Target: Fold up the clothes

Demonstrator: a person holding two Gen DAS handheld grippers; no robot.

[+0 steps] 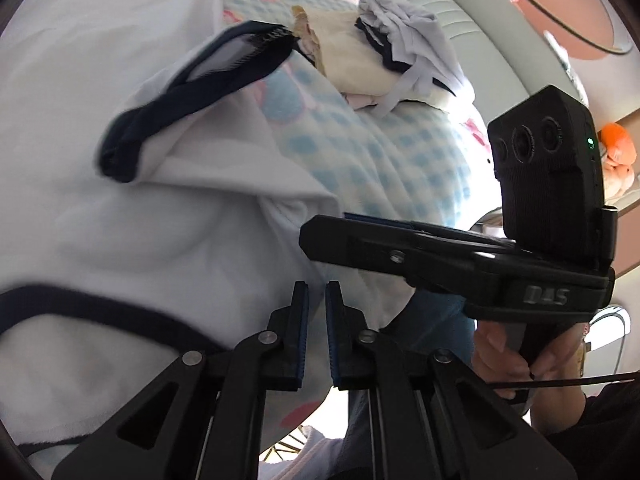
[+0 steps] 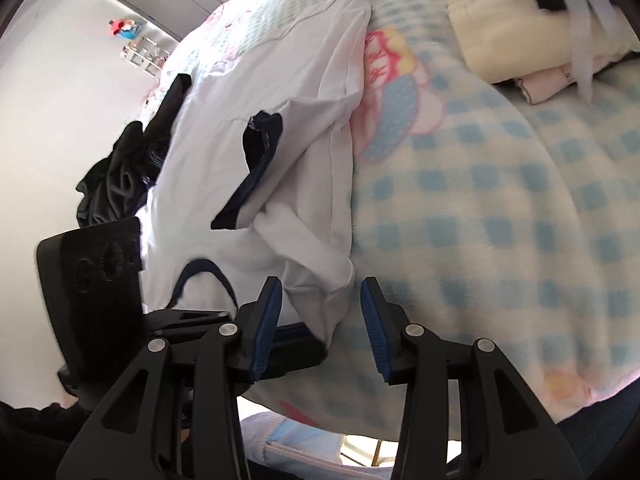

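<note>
Left wrist view first: at the far left we see the white short-sleeved cotton shirt with navy trim (image 1: 132, 216) spread over the bed, which is covered in a blue-and-cream checked fleece blanket with pink cartoon prints (image 1: 384, 160). A navy-cuffed sleeve is folded in over the shirt body. Our left tool (image 1: 317, 334) sits at the shirt's near edge with its blue pads drawn almost together; white cloth fills the narrow gap, but we cannot tell whether it is actually pinched. Further right, a stack of folded cream and white clothes (image 1: 384, 56) rests on the blanket, well apart from the shirt.

From the right wrist view, a crumpled black garment (image 2: 116, 176) lies at the left beside the shirt (image 2: 256, 120). The shirt's long axis runs away from us up the bed, its right folded edge forming a line along the blanket (image 2: 480, 208). Our right tool (image 2: 320, 322) stands spread wide, and the bunched white corner of the shirt hangs just between and ahead of its pads, touching neither that we can see.

We judge the right tool is the nearer one to that corner: closing on it there would let both tools carry the near end up along the long axis.
</note>
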